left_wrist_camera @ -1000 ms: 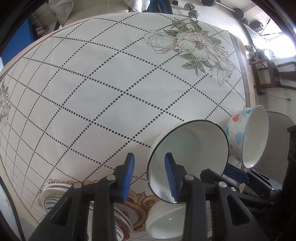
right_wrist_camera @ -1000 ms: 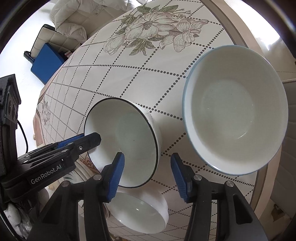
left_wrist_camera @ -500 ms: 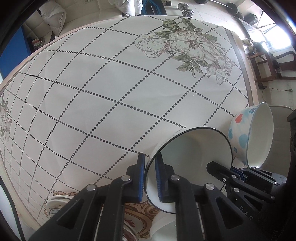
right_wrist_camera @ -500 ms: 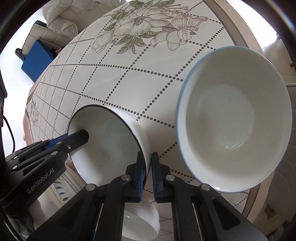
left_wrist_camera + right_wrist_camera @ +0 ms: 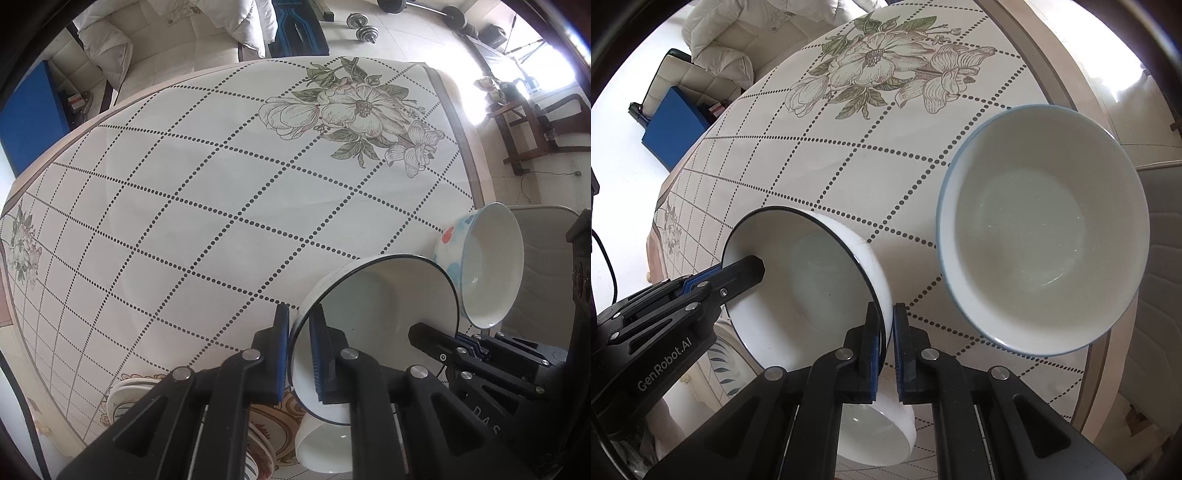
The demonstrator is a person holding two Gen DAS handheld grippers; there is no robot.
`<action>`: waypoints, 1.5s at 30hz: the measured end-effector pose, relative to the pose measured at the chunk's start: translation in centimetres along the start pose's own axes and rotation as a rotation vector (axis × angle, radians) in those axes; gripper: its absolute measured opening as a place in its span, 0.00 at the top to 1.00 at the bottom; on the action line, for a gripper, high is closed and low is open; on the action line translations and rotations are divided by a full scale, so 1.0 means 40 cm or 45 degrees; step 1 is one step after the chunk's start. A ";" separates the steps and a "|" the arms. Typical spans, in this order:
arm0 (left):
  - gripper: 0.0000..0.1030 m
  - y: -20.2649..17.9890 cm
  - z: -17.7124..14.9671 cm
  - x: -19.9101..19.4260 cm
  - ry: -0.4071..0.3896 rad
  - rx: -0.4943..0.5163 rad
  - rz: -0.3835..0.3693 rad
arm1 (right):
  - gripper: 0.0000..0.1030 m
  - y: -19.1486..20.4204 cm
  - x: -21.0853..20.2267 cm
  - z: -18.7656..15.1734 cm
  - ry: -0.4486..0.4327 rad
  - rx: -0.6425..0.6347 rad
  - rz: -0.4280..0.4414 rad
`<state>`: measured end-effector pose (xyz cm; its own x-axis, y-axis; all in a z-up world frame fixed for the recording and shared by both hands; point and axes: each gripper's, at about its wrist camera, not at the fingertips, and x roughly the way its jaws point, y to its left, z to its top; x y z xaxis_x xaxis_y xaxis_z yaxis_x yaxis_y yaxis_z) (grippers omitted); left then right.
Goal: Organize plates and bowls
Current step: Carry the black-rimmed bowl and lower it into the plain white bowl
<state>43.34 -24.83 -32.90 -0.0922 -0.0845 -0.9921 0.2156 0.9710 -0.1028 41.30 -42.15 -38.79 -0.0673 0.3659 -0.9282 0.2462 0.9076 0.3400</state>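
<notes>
A round table [image 5: 221, 221] wears a dotted-lattice cloth with a flower print [image 5: 354, 110]. Beyond the table lie a white sofa [image 5: 155, 44], dumbbells [image 5: 364, 31] and a blue box [image 5: 674, 129].

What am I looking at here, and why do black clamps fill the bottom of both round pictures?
No robot here: a person holds two hand-held grippers, each carrying a wide-angle camera looking out along its jaws, hence the round, bent views. One picture comes from the left gripper, the other from the right gripper. Both are shut on opposite sides of the rim of the same black-rimmed bowl, one blue pad inside and one outside. Beside it stands a blue-rimmed bowl with coloured spots outside, and below it a plain white bowl. Patterned plates lie at the table's near edge. All sit on a flowered tablecloth.
</notes>
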 end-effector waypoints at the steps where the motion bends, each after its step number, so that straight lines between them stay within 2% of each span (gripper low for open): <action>1: 0.91 -0.005 -0.003 -0.012 -0.005 0.005 -0.004 | 0.92 0.000 -0.011 -0.004 -0.004 0.000 0.006; 10: 0.91 -0.029 -0.078 -0.115 -0.043 0.051 -0.023 | 0.92 0.011 -0.121 -0.085 -0.052 -0.023 0.033; 16: 0.91 -0.042 -0.163 -0.121 -0.031 0.070 -0.034 | 0.92 0.002 -0.146 -0.185 -0.044 -0.039 0.036; 22: 0.91 -0.042 -0.247 -0.078 0.022 0.082 -0.019 | 0.92 -0.010 -0.114 -0.267 -0.009 -0.035 0.028; 28: 0.91 -0.033 -0.291 -0.025 0.077 0.072 -0.007 | 0.92 -0.023 -0.055 -0.310 0.043 -0.027 0.008; 34: 0.91 -0.032 -0.307 0.010 0.112 0.071 -0.001 | 0.92 -0.026 -0.014 -0.332 0.072 -0.033 -0.019; 45: 0.91 -0.037 -0.300 0.048 0.148 0.085 0.021 | 0.92 -0.011 0.026 -0.319 0.107 -0.033 -0.056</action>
<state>31.16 -23.74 -33.78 -0.1996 -0.0383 -0.9791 0.2820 0.9547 -0.0948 28.77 -39.54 -37.98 -0.1588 0.3407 -0.9266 0.2158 0.9278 0.3042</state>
